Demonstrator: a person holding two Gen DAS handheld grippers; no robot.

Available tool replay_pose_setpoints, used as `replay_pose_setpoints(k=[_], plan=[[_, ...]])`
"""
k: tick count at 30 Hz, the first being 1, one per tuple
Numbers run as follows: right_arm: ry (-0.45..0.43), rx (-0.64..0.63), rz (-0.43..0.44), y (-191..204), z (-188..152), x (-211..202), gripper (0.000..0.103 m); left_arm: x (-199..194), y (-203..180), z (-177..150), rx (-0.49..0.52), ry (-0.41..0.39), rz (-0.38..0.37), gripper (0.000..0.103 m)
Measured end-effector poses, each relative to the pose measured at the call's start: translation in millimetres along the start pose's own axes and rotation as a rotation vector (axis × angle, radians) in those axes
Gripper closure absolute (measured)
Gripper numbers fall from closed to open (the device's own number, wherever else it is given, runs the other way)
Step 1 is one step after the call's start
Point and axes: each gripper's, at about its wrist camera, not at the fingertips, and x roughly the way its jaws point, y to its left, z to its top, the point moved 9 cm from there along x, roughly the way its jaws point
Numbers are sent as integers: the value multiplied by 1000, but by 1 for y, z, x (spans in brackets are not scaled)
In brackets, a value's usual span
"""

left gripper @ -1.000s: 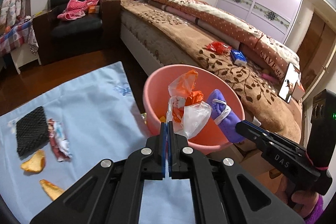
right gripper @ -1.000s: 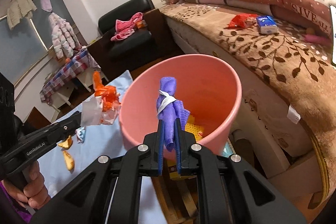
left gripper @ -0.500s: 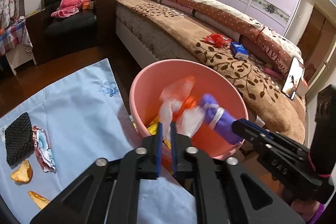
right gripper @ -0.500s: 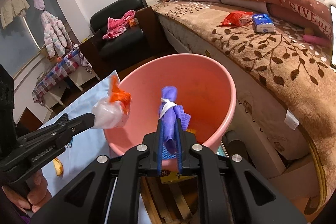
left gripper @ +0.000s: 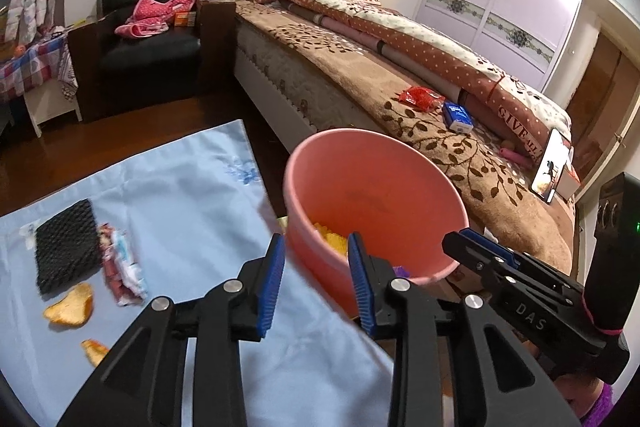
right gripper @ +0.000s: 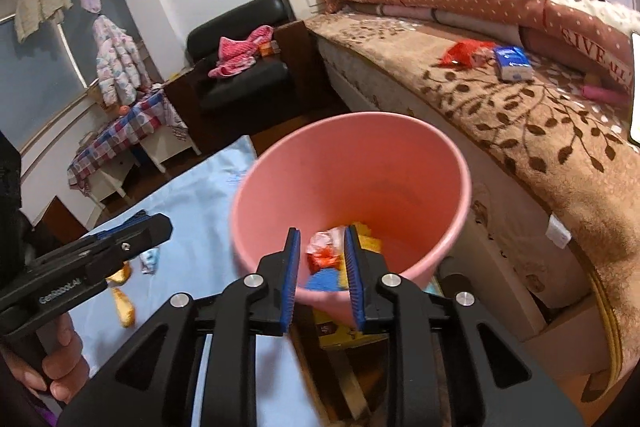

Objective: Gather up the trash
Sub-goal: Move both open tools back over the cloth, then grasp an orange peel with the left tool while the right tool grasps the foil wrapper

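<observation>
A pink bucket [left gripper: 376, 195] [right gripper: 360, 163] stands beside the light-blue cloth [left gripper: 176, 195]. My left gripper [left gripper: 318, 279] is open and empty at the bucket's near rim. My right gripper [right gripper: 322, 275] is open and empty over the bucket; it also shows in the left wrist view [left gripper: 480, 247]. An orange-and-clear plastic bag [right gripper: 326, 251] and yellow and blue scraps lie in the bucket. On the cloth lie a black mesh pad [left gripper: 66, 255], a printed wrapper [left gripper: 122, 267] and orange peel pieces [left gripper: 70, 307].
A bed [left gripper: 400, 95] with a brown blanket runs along the right, with a red packet [left gripper: 420, 95], a blue tissue pack [left gripper: 458, 117] and a phone [left gripper: 552, 167] on it. A black armchair [left gripper: 156, 39] stands at the back. A yellow box [right gripper: 336, 327] lies under the bucket.
Both grippers opened. The plastic bag left my left gripper and the purple bundle left my right gripper; both dropped into the bucket.
</observation>
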Motion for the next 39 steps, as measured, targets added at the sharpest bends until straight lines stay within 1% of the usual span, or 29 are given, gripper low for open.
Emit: replay_pose_setpoints(k=[5,9,11,13,17,19,21,26,29,34,39], plan=[[-10,-58,59,37,-6,-9,80,-28,28,-5,-39,-29,34,71],[-13,-99,122,70,-12,-18,80,-59,57,-9,-77,-72,74,71],[-18,-121,145,83,-15,-22,80,-76,75,-12,-91,-98,113,70],[-14,-150,162,95,-19,-24,80,-93,93,-18,-105,-116,153,67],[-4,-221,184,124,-30,-26,80,-124,128,-31,-131,-144,233,67],[18,-240,213,138,-36,-24,80,-137,144,-39,-154,-153,264,66],[45,-243,237,149,-41,-21,80,-145,157,-47,-173,-156,278,66],[151,-248,311,177,-59,-6,80,-150,184,-66,-224,-142,291,66],[197,-291,327,193,-72,1,80,-148,193,-73,-244,-129,285,66],[249,-335,333,213,-86,17,80,-137,198,-78,-243,-116,290,66],[263,-349,330,218,-89,25,80,-114,205,-80,-264,-71,287,66]])
